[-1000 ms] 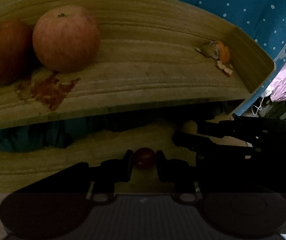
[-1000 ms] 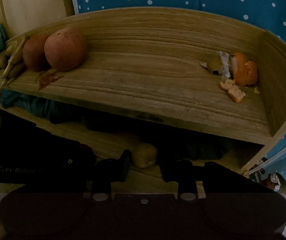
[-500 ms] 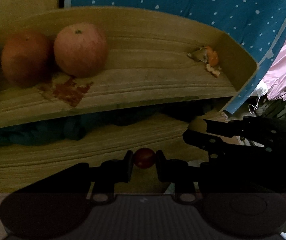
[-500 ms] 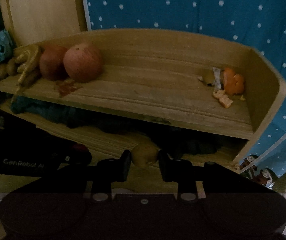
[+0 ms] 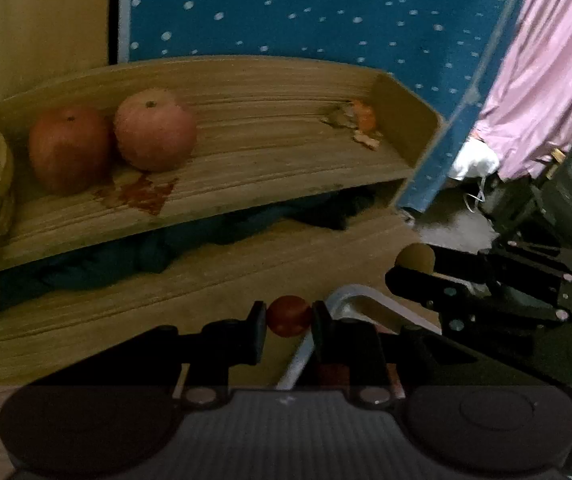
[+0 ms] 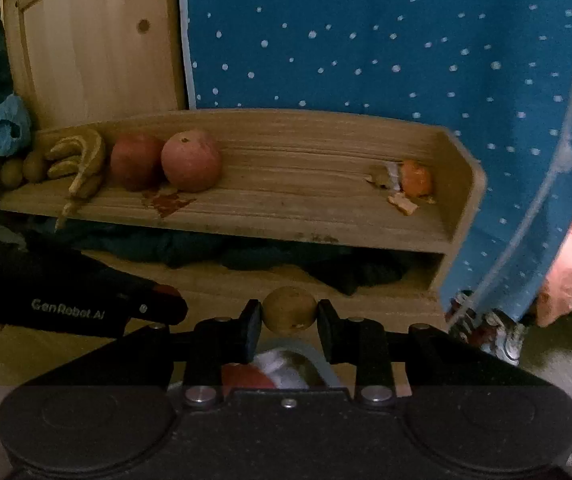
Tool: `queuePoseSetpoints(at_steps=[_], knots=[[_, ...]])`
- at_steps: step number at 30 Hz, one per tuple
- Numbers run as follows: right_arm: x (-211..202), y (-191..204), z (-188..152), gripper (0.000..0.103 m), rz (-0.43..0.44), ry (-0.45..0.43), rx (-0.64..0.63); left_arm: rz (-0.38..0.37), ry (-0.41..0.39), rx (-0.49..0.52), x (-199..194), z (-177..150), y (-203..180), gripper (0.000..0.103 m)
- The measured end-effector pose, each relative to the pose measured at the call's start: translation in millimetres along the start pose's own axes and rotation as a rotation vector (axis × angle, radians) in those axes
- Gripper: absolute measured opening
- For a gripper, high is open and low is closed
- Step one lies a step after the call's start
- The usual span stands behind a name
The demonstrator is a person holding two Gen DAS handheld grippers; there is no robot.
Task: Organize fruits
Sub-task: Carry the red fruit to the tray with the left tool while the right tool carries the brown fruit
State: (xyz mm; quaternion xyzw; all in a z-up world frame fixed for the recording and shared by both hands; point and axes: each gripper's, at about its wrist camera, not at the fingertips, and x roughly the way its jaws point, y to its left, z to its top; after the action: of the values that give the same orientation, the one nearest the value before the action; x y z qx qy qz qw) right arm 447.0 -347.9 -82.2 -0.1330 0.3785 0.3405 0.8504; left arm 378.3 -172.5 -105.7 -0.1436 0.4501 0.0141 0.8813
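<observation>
My left gripper (image 5: 289, 316) is shut on a small red fruit (image 5: 289, 315), held in front of the lower wooden shelf. My right gripper (image 6: 290, 312) is shut on a small round tan fruit (image 6: 290, 310); in the left wrist view the right gripper (image 5: 410, 270) shows with that tan fruit (image 5: 416, 259) at the right. On the upper wooden shelf (image 6: 286, 208) stand two red apples (image 6: 190, 160) (image 6: 133, 162) and a bunch of bananas (image 6: 79, 160). The left gripper (image 6: 165, 304) reaches in from the left in the right wrist view.
Orange peel scraps (image 6: 412, 180) lie at the shelf's right end. A reddish stain (image 6: 165, 200) marks the board below the apples. Dark cloth (image 6: 265, 256) fills the lower shelf. A blue dotted curtain (image 6: 366, 40) hangs behind. A grey metal rim (image 5: 350, 300) lies below the grippers.
Both grippers have pulled back from the shelf with their fruits still held. The shelf looks smaller and farther, and more of the curtain and room shows.
</observation>
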Motion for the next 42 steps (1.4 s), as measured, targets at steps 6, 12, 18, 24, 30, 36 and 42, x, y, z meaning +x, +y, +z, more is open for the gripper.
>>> queuePoseSetpoints(at_steps=[6,12,18,24,30,36,42], knots=[[-34.5,13.6,-20.9,0.032,-0.069,-0.006,0.051,-0.051,0.007,0.065,-17.0,-12.7,-9.5,0.026],[-66.9,30.8,-43.5,0.032,-0.142,-0.004,0.096,-0.102,0.021,0.129,-29.6,-28.3,-18.6,0.026],[-91.9,50.3,-65.1,0.032,-0.201,-0.001,0.14,-0.145,0.036,0.187,-42.3,-45.1,-22.2,0.026],[-107.6,70.6,-81.6,0.032,-0.237,0.007,0.178,-0.173,0.052,0.229,-53.8,-59.6,-21.6,0.026],[-114.5,90.2,-100.3,0.032,-0.261,0.034,0.218,-0.203,0.085,0.266,-60.7,-77.5,-19.9,0.026],[-115.5,109.1,-122.3,0.032,-0.289,0.076,0.265,-0.217,0.118,0.289,-58.4,-91.4,-20.3,0.027],[-108.1,123.5,-139.1,0.032,-0.291,0.121,0.269,-0.205,0.159,0.307,-48.2,-102.2,-25.1,0.027]])
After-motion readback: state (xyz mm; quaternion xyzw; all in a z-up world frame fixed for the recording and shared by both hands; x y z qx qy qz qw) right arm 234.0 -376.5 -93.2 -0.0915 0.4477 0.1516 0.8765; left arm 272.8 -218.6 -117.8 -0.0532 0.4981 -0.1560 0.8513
